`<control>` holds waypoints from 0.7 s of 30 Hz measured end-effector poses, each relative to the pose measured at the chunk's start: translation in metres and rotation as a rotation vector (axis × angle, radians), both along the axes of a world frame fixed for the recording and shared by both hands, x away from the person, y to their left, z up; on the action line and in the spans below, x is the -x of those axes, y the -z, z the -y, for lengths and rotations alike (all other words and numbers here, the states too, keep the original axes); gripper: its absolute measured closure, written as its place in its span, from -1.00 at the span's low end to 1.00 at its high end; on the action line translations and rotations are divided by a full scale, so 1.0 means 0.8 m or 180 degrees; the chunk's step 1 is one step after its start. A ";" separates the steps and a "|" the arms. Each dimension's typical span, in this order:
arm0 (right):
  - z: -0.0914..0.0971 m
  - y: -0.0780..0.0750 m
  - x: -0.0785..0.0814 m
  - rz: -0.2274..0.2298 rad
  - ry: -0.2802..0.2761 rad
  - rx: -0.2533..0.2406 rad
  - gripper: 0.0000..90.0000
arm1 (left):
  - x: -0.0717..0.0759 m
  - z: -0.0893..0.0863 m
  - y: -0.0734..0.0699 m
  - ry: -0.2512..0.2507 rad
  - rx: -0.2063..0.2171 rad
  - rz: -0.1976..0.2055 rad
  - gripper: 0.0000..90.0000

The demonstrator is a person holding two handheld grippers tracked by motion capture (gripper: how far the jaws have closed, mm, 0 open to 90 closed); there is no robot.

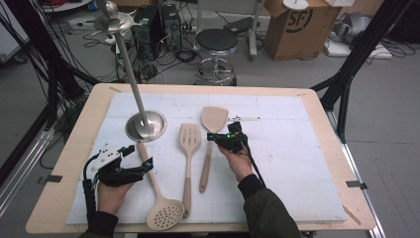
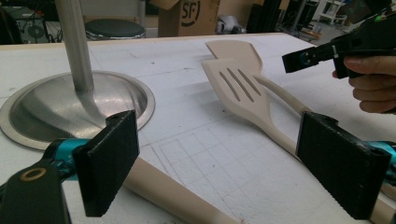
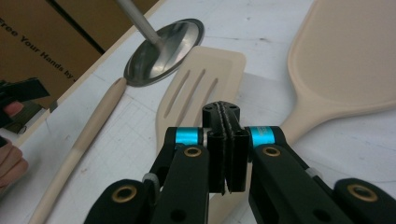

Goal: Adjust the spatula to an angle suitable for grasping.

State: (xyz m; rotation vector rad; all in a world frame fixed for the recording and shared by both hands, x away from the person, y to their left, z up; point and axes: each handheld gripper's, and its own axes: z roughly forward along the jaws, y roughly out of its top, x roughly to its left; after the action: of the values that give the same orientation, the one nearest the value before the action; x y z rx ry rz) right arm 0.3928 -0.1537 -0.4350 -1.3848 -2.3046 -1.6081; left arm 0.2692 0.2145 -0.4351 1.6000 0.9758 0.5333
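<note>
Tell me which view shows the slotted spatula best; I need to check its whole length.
The high view: the slotted spatula lies there whole, blade to handle end. The left gripper view gives its blade and part of the handle; the right gripper view, just the blade behind the shut right gripper.

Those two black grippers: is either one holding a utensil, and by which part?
Neither. The right gripper is shut on nothing; the left gripper is open around the skimmer handle.

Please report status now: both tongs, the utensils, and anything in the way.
Left tongs open, straddling skimmer handle. Right tongs shut, empty, over slotted spatula, beside solid spatula. Steel stand base close to skimmer handle tip.
</note>
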 end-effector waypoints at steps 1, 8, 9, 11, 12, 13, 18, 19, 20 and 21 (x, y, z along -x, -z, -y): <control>0.000 0.001 -0.001 -0.0018 0.0004 0.0022 0.98 | 0.000 0.000 0.000 0.0005 0.0007 0.0000 -0.69; -0.011 0.010 -0.019 -0.0238 -0.0079 0.0211 0.98 | 0.000 -0.001 0.000 -0.0008 0.0006 -0.0001 -0.69; -0.012 0.013 -0.020 -0.0264 -0.0116 0.0269 0.98 | 0.000 -0.001 0.000 -0.0009 0.0003 -0.0006 -0.69; -0.017 0.018 -0.021 -0.0254 -0.0169 0.0364 0.98 | -0.001 0.000 0.000 0.0001 0.0008 -0.0005 -0.69; -0.019 0.019 -0.021 -0.0254 -0.0181 0.0366 0.98 | -0.001 0.000 0.000 0.0001 0.0008 -0.0005 -0.69; -0.020 0.020 -0.021 -0.0229 -0.0187 0.0375 0.98 | -0.001 0.000 0.001 0.0001 0.0010 -0.0004 -0.68; -0.028 0.019 -0.022 -0.0174 -0.0193 0.0507 0.98 | -0.001 0.000 0.001 0.0009 0.0008 -0.0013 -0.68; -0.030 0.018 -0.022 -0.0122 -0.0198 0.0581 0.98 | -0.001 0.001 0.001 0.0008 -0.0002 -0.0015 -0.68; -0.030 0.018 -0.022 -0.0122 -0.0198 0.0581 0.98 | -0.001 0.001 0.001 0.0008 -0.0002 -0.0015 -0.68; -0.032 0.017 -0.021 -0.0085 -0.0210 0.0675 0.99 | -0.001 0.001 0.001 0.0017 -0.0018 -0.0021 -0.68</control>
State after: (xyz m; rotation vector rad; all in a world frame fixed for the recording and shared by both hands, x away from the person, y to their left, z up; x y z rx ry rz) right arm 0.4097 -0.1284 -0.4484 -1.3402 -2.5383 -1.3525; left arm 0.2702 0.2135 -0.4363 1.6098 0.9755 0.5278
